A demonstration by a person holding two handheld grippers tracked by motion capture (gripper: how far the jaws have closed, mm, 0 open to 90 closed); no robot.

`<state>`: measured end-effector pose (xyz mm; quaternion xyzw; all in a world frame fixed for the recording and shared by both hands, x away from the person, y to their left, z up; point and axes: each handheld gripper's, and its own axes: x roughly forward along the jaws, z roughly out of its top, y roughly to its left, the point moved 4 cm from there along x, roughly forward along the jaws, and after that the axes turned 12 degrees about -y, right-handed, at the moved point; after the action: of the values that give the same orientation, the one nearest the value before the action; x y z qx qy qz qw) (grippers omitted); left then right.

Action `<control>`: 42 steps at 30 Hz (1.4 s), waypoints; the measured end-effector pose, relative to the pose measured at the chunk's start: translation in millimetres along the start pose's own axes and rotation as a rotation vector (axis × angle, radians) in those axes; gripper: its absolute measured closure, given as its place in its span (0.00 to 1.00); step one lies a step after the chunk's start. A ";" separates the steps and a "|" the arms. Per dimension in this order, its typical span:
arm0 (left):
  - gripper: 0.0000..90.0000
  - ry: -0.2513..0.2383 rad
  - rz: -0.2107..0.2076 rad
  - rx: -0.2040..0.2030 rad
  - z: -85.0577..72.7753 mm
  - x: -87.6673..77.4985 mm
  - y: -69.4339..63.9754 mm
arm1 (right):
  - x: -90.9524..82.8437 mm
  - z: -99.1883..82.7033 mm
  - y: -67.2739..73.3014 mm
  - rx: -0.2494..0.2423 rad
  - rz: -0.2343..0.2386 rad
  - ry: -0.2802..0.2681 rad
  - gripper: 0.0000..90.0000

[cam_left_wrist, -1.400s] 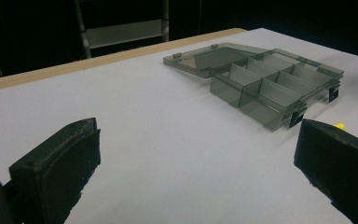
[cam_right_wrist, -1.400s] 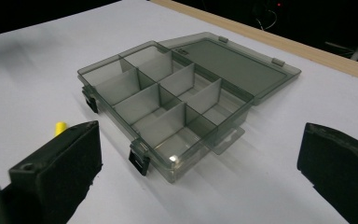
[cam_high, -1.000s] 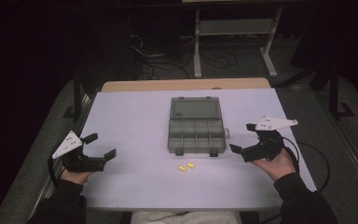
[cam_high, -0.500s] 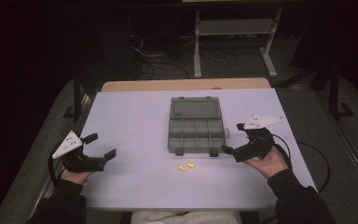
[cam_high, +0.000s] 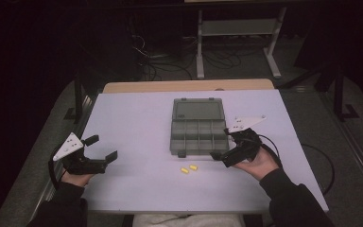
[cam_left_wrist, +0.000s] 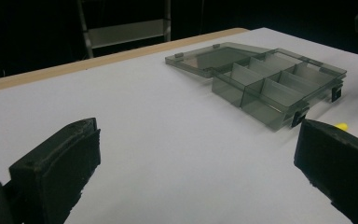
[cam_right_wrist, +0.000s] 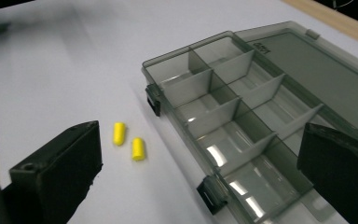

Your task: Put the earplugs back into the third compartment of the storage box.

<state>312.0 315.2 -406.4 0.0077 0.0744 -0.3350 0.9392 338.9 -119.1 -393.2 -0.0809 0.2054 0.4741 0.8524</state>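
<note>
Right gripper (cam_high: 221, 143) hovering with jaws wide apart, nothing held, just beside organizer box (cam_high: 199, 134) front right corner. Box open, lid flat behind, compartments look empty. Two yellow earplugs (cam_right_wrist: 127, 142) on table (cam_high: 132, 118) just in front of box. I'd guess pickup next: lower over one plug, close gently. Left gripper (cam_high: 99, 147) spread too, parked well left.

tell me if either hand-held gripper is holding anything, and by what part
Nothing is held. The left hand-held gripper and right hand-held gripper are both open and empty.
</note>
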 end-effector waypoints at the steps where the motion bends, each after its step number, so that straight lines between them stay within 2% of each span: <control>1: 0.00 0.000 0.000 0.001 0.0 -0.1 0.1 | 2.2 0.5 1.1 -0.003 0.005 0.005 0.00; 23: 0.00 -0.002 0.003 0.003 0.2 -0.2 0.4 | 45.8 3.9 26.5 -0.049 0.123 0.159 0.00; 26: 0.00 -0.002 0.002 0.003 0.2 -0.2 0.3 | 48.7 3.6 28.1 -0.056 0.128 0.171 0.00; 27: 0.00 -0.002 0.002 0.003 0.1 -0.2 0.3 | 54.6 1.9 31.3 -0.063 0.141 0.199 0.00; 39: 0.00 -0.003 0.000 0.002 0.2 -0.2 0.2 | 73.6 -9.0 40.3 -0.084 0.181 0.297 0.00; 40: 0.00 -0.003 0.000 0.002 0.2 -0.1 0.1 | 75.5 -10.6 41.9 -0.085 0.195 0.315 0.06; 42: 0.00 -0.003 -0.001 0.002 0.2 -0.1 -0.1 | 76.5 -11.3 42.7 -0.079 0.202 0.325 0.08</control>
<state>311.9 315.2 -406.2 0.0080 0.0725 -0.3356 0.9392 335.6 -40.6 -433.7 -0.1688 0.3284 0.5458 0.7522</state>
